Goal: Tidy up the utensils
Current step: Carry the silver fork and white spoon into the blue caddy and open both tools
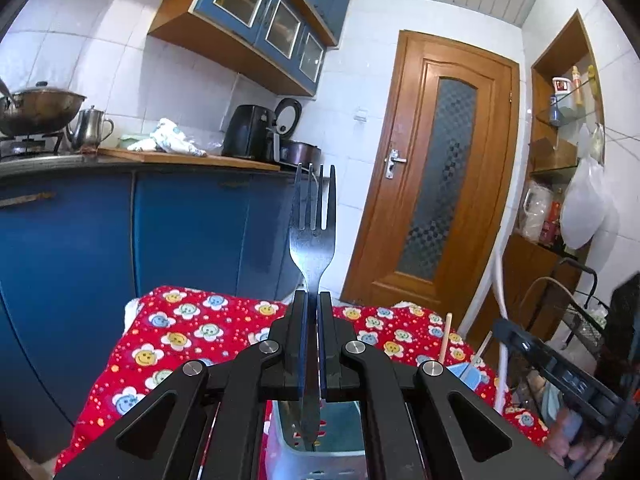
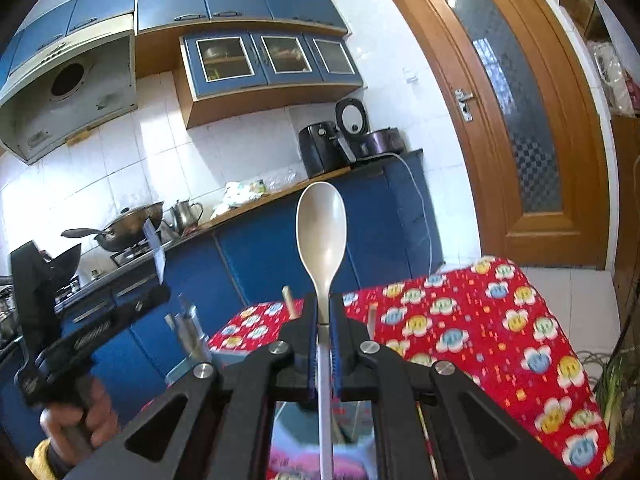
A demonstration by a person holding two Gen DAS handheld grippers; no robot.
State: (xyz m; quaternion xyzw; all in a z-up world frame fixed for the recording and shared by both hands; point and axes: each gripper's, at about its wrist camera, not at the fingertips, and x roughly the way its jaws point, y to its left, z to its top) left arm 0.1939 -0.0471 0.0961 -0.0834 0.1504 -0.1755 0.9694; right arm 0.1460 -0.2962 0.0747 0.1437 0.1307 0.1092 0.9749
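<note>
My left gripper point(image 1: 313, 300) is shut on a dark metal fork point(image 1: 313, 232), tines up, its handle hanging down into a pale plastic holder point(image 1: 324, 456) below. My right gripper point(image 2: 323, 302) is shut on a beige spoon point(image 2: 321, 232) with a white handle, bowl up, its handle reaching down over a holder point(image 2: 352, 420) under the fingers. A wooden chopstick point(image 1: 445, 338) stands to the right of the left gripper. The right gripper also shows at the right edge of the left wrist view point(image 1: 568, 380). The left one shows at the left of the right wrist view point(image 2: 80, 320).
A table with a red flower-print cloth point(image 1: 180, 344) lies under both grippers point(image 2: 500, 328). Behind are blue cabinets point(image 1: 188, 232), a counter with a wok point(image 1: 38, 110), a kettle point(image 1: 90, 126) and an air fryer point(image 1: 248, 132). A wooden door point(image 1: 436, 176) stands on the right.
</note>
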